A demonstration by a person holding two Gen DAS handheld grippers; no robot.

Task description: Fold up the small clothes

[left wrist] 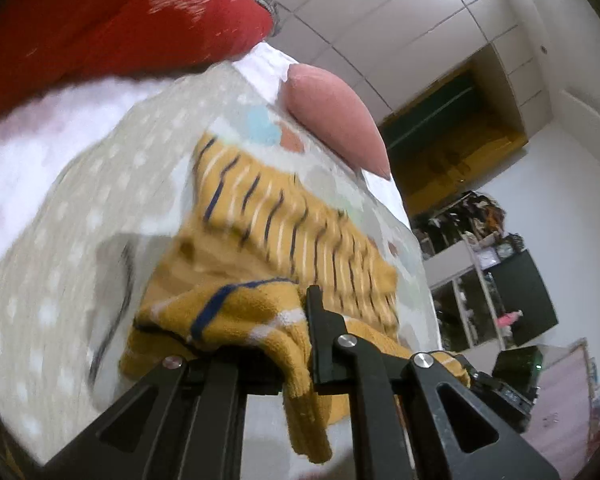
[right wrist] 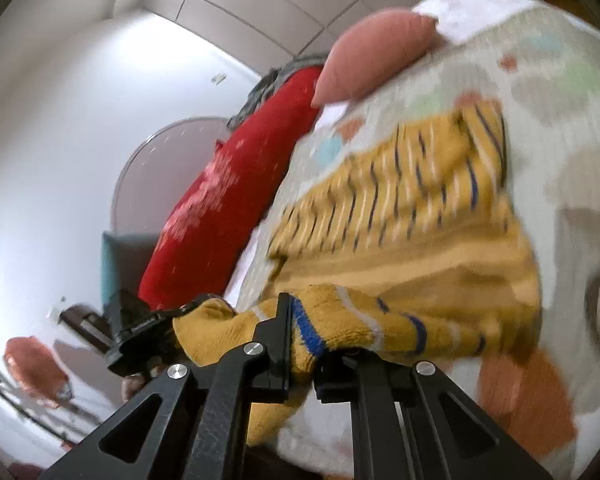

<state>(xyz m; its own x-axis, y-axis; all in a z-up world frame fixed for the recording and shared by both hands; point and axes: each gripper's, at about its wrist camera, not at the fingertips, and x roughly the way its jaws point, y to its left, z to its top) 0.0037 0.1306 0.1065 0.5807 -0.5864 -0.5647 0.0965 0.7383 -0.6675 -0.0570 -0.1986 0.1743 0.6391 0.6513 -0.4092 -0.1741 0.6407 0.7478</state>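
Far side: pink cushion and red pillow block the bedspread edge.
Near side: bare bedspread beside the yellow garment.

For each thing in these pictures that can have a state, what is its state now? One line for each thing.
left gripper: shut on the yellow garment
right gripper: shut on the yellow garment
yellow garment: near edge lifted, far part lying on the blanket
blanket: spread on the bed
pink pillow: lying on the bed

Bright, motion-blurred (fisheye-warped edges)
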